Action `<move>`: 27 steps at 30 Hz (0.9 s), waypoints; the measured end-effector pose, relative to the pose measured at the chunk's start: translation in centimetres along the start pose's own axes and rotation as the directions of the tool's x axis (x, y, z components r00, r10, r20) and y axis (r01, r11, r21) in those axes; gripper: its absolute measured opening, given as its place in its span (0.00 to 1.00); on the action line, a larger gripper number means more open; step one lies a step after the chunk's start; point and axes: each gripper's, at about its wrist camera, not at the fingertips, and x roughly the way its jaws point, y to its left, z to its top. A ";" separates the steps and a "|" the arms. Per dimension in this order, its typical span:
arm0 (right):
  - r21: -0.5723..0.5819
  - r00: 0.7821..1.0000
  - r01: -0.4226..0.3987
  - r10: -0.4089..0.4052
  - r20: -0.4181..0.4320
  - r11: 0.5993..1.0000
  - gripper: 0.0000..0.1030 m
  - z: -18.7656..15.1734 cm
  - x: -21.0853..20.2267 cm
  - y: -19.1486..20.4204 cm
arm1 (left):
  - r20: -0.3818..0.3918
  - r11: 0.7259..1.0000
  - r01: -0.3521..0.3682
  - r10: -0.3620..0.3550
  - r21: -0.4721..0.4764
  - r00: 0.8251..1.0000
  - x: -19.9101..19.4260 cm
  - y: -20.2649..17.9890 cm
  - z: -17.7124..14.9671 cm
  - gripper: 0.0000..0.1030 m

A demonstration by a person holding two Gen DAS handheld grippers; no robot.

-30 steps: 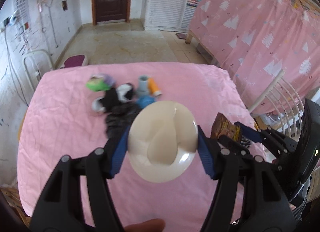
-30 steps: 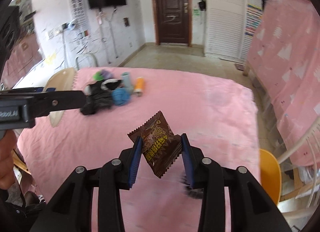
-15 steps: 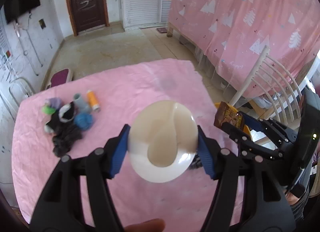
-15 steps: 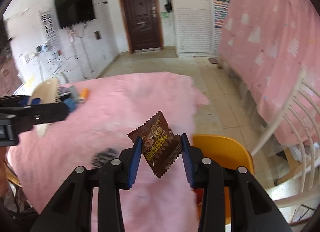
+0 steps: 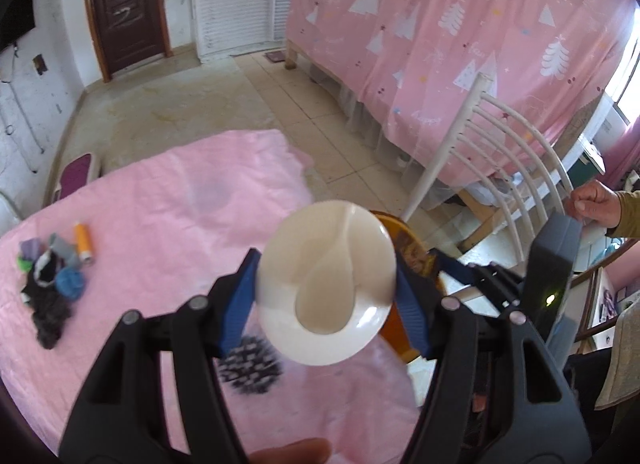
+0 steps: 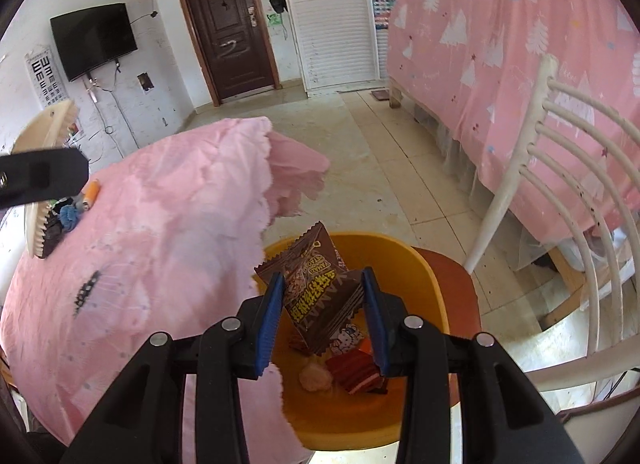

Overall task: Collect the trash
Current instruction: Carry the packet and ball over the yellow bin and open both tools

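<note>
The right tool (image 6: 320, 306) grips a brown snack wrapper (image 6: 316, 288) between its blue pads, its jaws narrowly apart. A second ago the wrapper hung over the pink tabletop (image 6: 160, 224); now it hangs directly above an orange bin (image 6: 420, 276) just beside the tabletop's edge. Other scraps already lie in the bin. The wrapper looks ready to be dropped.

The left tool (image 5: 326, 292) clamps a cream brush (image 5: 326, 284), its round back facing the camera, with jaws about half open. It too has swung from over the tabletop toward the bin and now sits at the tabletop's edge. Dark bits (image 5: 250, 364) lie on the tabletop just short of the bin, perhaps still to be swept in.
</note>
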 end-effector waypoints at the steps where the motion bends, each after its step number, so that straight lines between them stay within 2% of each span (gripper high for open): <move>1: 0.007 1.000 -0.003 0.003 -0.004 1.000 0.27 -0.1 0.2 -0.3 | -0.003 1.000 0.001 -0.001 0.001 1.000 0.5 -0.4 0.3 0.60; 7: 0.040 1.000 -0.011 0.012 -0.020 0.999 0.28 -0.5 1.1 -1.5 | -0.032 0.999 0.036 -0.036 0.008 0.999 2.8 -2.3 1.1 0.60; 12: 0.059 1.000 -0.012 0.014 -0.026 0.998 0.35 -0.9 1.4 -2.2 | -0.043 0.999 0.046 -0.046 -0.005 0.998 4.3 -2.9 1.8 0.60; 15: 0.058 1.000 -0.011 0.012 -0.014 0.998 0.53 -1.0 1.2 -2.1 | -0.048 0.998 0.056 -0.056 -0.009 0.997 4.6 -2.8 1.7 0.61; 17: 0.061 1.000 -0.006 0.006 -0.007 0.998 0.58 -0.9 1.0 -2.0 | -0.051 0.998 0.059 -0.060 -0.016 0.997 4.6 -2.6 1.7 0.61; 21: 0.064 1.000 0.001 -0.001 -0.005 0.998 0.58 -0.8 0.9 -1.9 | -0.040 0.998 0.065 -0.066 -0.023 0.997 4.4 -2.3 1.9 0.65; 27: 0.062 1.000 0.020 -0.020 -0.004 0.998 0.58 -0.7 0.2 -1.5 | -0.032 0.997 0.067 -0.068 -0.024 0.997 3.7 -2.0 1.8 0.65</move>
